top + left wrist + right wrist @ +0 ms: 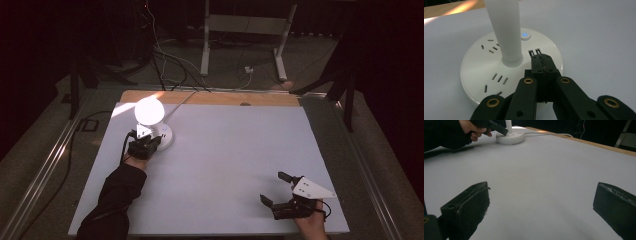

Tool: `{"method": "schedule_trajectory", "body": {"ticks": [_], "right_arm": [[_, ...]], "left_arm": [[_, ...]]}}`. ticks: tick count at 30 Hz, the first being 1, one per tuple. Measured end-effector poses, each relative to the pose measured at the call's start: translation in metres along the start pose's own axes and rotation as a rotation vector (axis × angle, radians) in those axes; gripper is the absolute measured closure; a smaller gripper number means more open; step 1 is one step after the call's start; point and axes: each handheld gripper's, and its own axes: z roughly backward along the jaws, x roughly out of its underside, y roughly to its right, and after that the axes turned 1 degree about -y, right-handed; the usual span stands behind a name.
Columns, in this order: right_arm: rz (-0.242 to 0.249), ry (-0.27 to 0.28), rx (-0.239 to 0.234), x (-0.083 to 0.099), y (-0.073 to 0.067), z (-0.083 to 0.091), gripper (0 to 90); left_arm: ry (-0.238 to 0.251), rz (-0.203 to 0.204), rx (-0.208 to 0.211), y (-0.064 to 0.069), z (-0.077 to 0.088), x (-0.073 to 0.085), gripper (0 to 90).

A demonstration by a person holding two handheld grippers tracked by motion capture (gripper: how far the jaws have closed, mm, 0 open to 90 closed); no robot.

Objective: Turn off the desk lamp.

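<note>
No brand or lettering can be read on anything here; the only mark is a small round button glowing blue (524,35) on the lamp base, just beyond the tips of my left hand-held gripper (542,61). That gripper has its jaws pressed together with nothing between them, the tips over the white round lamp base (474,75), near a pair of small slots, with the base's plug sockets off to their left. The lamp's white stem (506,30) rises right beside the tips, and from the high view its lit globe (149,110) glares just ahead of my left hand (135,161). A white cord (180,102) runs from the base away toward the far wooden edge of the bench (225,165). My right hand-held gripper (276,189) sits well apart, near the closest right corner of the bench, jaws spread wide and holding nothing, with bare white bench surface stretching ahead of it up to the lamp. Beyond the bench, dark cables (165,65) lie on the floor by a white metal frame (245,35).
</note>
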Motion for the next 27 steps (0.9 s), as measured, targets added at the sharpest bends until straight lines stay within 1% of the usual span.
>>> {"method": "schedule_trajectory", "body": {"ticks": [1, 2, 4, 5, 6, 8, 9, 10, 11, 12, 14, 15, 16, 17, 18, 21, 22, 24, 26, 27], "right_arm": [[-0.002, 0.005, 0.003, 0.000, 0.000, 0.000, 0.0], [-0.004, 0.006, 0.004, 0.000, 0.001, 0.001, 0.0], [-0.004, 0.002, 0.005, 0.000, 0.001, 0.001, 0.0], [-0.004, 0.002, 0.005, 0.000, 0.001, 0.001, 0.0], [-0.002, 0.000, 0.002, 0.000, 0.000, 0.000, 0.0], [0.001, 0.002, -0.001, 0.000, -0.001, 0.000, 0.0], [0.002, 0.002, -0.001, 0.000, -0.001, 0.000, 0.0], [0.002, 0.002, -0.001, 0.000, -0.001, 0.000, 0.0], [-0.002, 0.002, -0.001, 0.000, 0.000, 0.000, 0.0], [-0.003, 0.002, 0.000, 0.000, 0.001, 0.000, 0.0], [-0.004, 0.002, 0.000, 0.000, 0.000, 0.000, 0.0], [-0.002, 0.002, 0.000, 0.000, 0.000, 0.000, 0.0], [-0.001, 0.002, -0.001, 0.000, 0.000, 0.000, 0.0], [0.000, 0.003, -0.001, 0.000, 0.000, 0.000, 0.0], [0.001, 0.003, -0.001, 0.000, 0.000, 0.000, 0.0], [-0.002, 0.002, 0.001, 0.000, 0.000, 0.000, 0.0], [-0.003, 0.004, 0.002, 0.000, 0.000, 0.000, 0.0], [-0.003, 0.004, 0.003, 0.000, 0.000, 0.001, 0.0], [-0.003, 0.003, 0.003, 0.000, 0.000, 0.001, 0.0], [-0.002, 0.005, 0.003, 0.000, 0.000, 0.001, 0.0]], "left_arm": [[0.001, 0.003, -0.007, 0.001, 0.000, 0.000, 90.0], [-0.002, -0.016, -0.015, 0.003, 0.000, -0.001, 90.0], [-0.008, -0.002, -0.010, 0.002, 0.000, -0.002, 90.0], [-0.008, -0.002, -0.010, 0.002, 0.000, -0.002, 90.0], [-0.001, 0.014, 0.012, 0.000, 0.001, -0.002, 90.0], [0.009, 0.006, 0.015, 0.001, 0.006, -0.006, 90.0], [0.019, 0.013, 0.025, 0.001, 0.009, -0.008, 90.0], [0.019, 0.013, 0.025, 0.001, 0.009, -0.008, 90.0], [0.031, 0.017, 0.030, 0.002, 0.013, -0.014, 90.0], [0.033, 0.026, 0.039, 0.003, 0.015, -0.015, 90.0], [0.037, 0.030, 0.046, 0.003, 0.017, -0.016, 90.0], [0.039, 0.030, 0.042, 0.003, 0.019, -0.017, 90.0], [0.041, 0.041, 0.050, 0.003, 0.022, -0.018, 90.0], [0.040, 0.045, 0.046, 0.003, 0.023, -0.019, 90.0], [0.041, 0.052, 0.054, 0.002, 0.025, -0.019, 90.0], [0.053, 0.055, 0.047, 0.003, 0.029, -0.020, 90.0], [0.056, 0.054, 0.049, 0.003, 0.030, -0.020, 83.9], [0.054, 0.046, 0.050, 0.005, 0.033, -0.021, 82.5], [0.049, 0.050, 0.057, 0.005, 0.035, -0.021, 74.9], [0.043, 0.048, 0.066, 0.006, 0.037, -0.022, 74.6]]}}
